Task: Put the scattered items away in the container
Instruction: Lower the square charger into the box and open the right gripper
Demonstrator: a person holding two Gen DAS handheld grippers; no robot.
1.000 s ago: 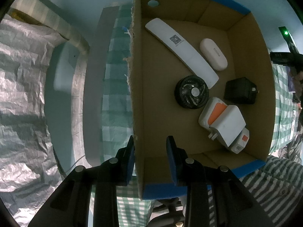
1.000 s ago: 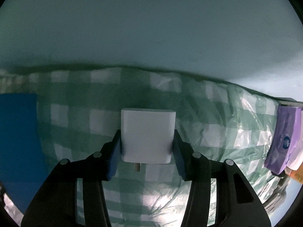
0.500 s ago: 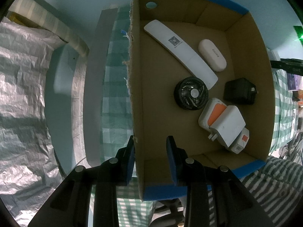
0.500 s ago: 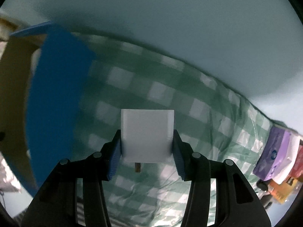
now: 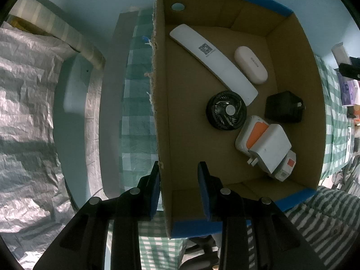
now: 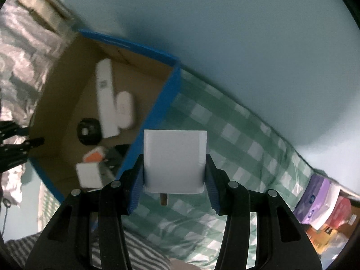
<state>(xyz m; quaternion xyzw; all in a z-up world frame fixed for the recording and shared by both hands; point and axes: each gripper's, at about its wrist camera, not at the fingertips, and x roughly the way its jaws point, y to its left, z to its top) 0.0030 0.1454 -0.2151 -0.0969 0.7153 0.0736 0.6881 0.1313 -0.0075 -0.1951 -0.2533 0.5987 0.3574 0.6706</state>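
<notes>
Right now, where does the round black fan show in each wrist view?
Left wrist view: the black fan lies on the box floor just right of centre, by the lower end of the long white remote.
Right wrist view: it sits blurred at left of centre, inside the box.
Shared landmark: the remote, whose end lies beside the fan in both views.

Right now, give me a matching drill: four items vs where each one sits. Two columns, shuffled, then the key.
Items:
1. white charger
2. round black fan
3. cardboard box wall
4. tissue packs

Places:
A. between the left gripper's fingers
B. on the box floor, beside the long white remote
C. clamped in the right gripper
D. on the checked cloth, far from the box

Pairs: 1-C, 2-B, 3-A, 4-D
</notes>
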